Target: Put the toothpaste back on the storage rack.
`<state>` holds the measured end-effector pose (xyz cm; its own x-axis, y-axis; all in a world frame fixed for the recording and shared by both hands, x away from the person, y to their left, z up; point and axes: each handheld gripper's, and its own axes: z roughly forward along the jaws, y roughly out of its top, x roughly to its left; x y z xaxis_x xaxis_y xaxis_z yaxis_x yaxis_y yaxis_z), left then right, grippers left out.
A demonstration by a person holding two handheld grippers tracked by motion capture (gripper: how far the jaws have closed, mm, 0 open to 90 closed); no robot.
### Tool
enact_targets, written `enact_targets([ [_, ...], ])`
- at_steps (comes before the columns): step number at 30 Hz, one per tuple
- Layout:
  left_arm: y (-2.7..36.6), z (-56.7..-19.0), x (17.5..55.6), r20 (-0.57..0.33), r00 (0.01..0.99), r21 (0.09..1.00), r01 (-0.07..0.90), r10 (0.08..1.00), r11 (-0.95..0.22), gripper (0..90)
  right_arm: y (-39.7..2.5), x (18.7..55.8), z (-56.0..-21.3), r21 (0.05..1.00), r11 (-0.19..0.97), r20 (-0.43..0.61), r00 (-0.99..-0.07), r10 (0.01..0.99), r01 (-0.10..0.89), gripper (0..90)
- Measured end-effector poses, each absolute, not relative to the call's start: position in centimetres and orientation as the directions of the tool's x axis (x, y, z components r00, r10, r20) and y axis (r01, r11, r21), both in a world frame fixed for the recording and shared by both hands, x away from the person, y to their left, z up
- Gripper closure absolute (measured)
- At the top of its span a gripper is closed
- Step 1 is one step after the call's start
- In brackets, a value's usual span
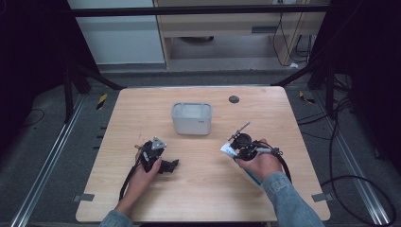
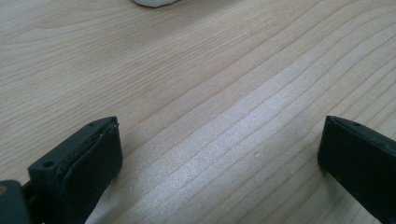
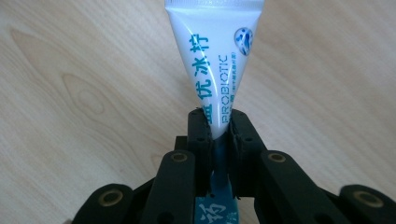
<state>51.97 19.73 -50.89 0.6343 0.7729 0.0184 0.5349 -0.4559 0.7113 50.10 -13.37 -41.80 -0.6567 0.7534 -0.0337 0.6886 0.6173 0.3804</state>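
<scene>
White tube reads "PROBIOTIC" beside Chinese characters.

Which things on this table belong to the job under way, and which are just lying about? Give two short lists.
In use:
- toothpaste tube, clamped in the right hand-held gripper
- grey container at mid-table, probably where the tube goes
- left hand-held gripper, open over bare wood

Lying about:
- dark round disc near the table's far edge

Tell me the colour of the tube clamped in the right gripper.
The tube is white with teal-blue lettering; its lower end is blue. The right gripper view shows it best.
</scene>
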Motion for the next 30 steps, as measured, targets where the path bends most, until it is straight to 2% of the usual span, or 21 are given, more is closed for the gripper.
enact_targets([
  [3,19.7,-50.9,52.0,0.019,0.634,0.712,0.535,0.773,-0.456,0.0,-13.8,50.2,-40.8,0.446,0.6,-0.066,-0.644,0.762,0.665,81.0],
  [12,19.7,-50.9,52.0,0.018,0.634,0.712,0.535,0.773,-0.456,0.0,-14.2,50.7,-38.3,0.534,0.558,-0.077,-0.621,0.78,0.635,80.9],
  [30,19.7,-50.9,52.0,0.016,0.633,0.713,0.535,0.774,-0.453,0.0,-13.0,52.4,-35.5,0.729,0.409,-0.04,-0.562,0.826,0.549,80.8],
])
